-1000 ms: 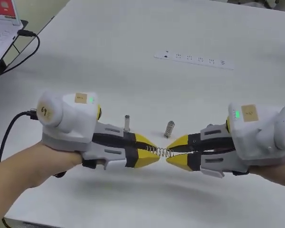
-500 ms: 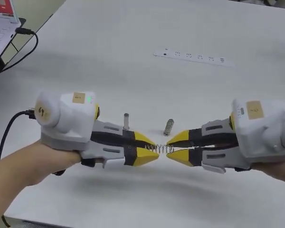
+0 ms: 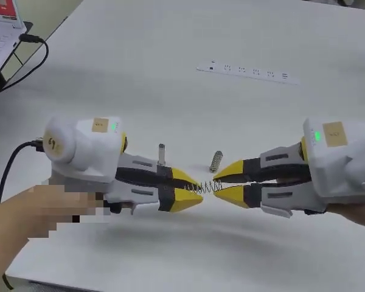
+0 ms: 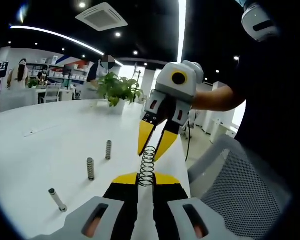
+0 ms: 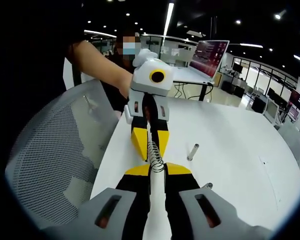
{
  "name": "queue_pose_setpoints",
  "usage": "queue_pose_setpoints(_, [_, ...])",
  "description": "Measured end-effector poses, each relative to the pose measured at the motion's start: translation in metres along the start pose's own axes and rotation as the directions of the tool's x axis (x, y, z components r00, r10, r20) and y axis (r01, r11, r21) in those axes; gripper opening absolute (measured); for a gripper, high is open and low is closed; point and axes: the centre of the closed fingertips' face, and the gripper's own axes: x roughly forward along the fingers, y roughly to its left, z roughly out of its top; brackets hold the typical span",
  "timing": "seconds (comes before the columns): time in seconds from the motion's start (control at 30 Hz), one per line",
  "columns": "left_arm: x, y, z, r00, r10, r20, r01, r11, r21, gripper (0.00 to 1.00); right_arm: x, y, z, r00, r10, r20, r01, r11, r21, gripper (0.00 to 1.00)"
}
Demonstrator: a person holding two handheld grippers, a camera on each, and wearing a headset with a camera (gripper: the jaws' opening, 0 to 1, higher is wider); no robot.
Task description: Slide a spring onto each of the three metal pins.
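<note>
- Your left hand-held gripper (image 3: 199, 193) has its jaws pressed together on one end of the loose spring (image 3: 207, 187), which hangs just above the tabletop (image 3: 170, 73) between the two tools
- Your right hand-held gripper (image 3: 216, 186) faces it tip to tip with its jaws apart; the spring's other end sits in the gap, and from the left gripper view it looks unclamped there
- The spring's long axis lies level, running straight from one tool's tips to the other's
- The bare pin (image 3: 162, 153) stands upright on the tabletop just beyond the left tool's body, back and to your left of the spring, so its axis is crosswise to the spring's
- The left tool is the nearer one to that pin and is the one with the grip; the coming move likely turns on tipping the spring upright and bringing its free end over the pin's top
- In the left gripper view the nearer sprung pin (image 4: 90, 168) and the farther sprung pin (image 4: 108, 149) stand in a row with the bare one, each apart from its neighbour, so this looks like the last spring to fit
- Each tool carries a tan sticker (image 3: 101, 126) on top, too small to read
- No writing is legible on the power strip (image 3: 249, 72) or the laptop (image 3: 0, 24) at the tabletop's far-left edge
</note>
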Motion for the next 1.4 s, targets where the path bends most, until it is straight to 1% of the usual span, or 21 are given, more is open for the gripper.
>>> queue_pose_setpoints(0.33, [-0.001,0.0,0.0,1.0,0.0,-0.002,0.0,1.0,0.001,0.02,-0.001,0.001,0.007,0.9999,0.013,-0.01,-0.013,0.999,-0.034,0.07])
queue_pose_setpoints(0.7, [-0.002,0.0,0.0,1.0,0.005,-0.004,-0.005,1.0,0.002,0.02,-0.001,0.001,0.012,0.9996,0.028,0.001,-0.028,0.999,-0.04,0.07])
queue_pose_setpoints(0.8, [-0.002,0.0,-0.001,1.0,0.004,-0.007,-0.004,1.0,0.002,0.02,0.0,0.002,0.014,0.9994,0.035,0.007,-0.034,0.999,-0.038,0.07])
queue_pose_setpoints(0.87, [-0.002,0.0,-0.001,1.0,0.002,-0.01,-0.002,1.0,0.003,0.02,-0.001,0.002,0.017,0.9989,0.039,0.025,-0.038,0.999,-0.033,0.07])
queue_pose_setpoints(0.93, [-0.003,0.001,-0.001,0.9999,0.005,-0.01,-0.005,1.0,0.004,0.02,-0.001,0.002,0.017,0.999,0.038,0.023,-0.037,0.999,-0.036,0.07])
queue_pose_setpoints(1.27, [-0.004,0.001,-0.002,0.9998,0.01,-0.014,-0.01,1.0,0.011,0.02,0.002,0.003,0.028,0.9967,0.043,0.069,-0.042,0.999,-0.003,0.07])
queue_pose_setpoints(1.4, [-0.005,0.001,-0.003,0.9997,0.013,-0.019,-0.013,1.0,0.015,0.02,0.004,0.004,0.03,0.996,0.044,0.078,-0.045,0.999,0.01,0.07])
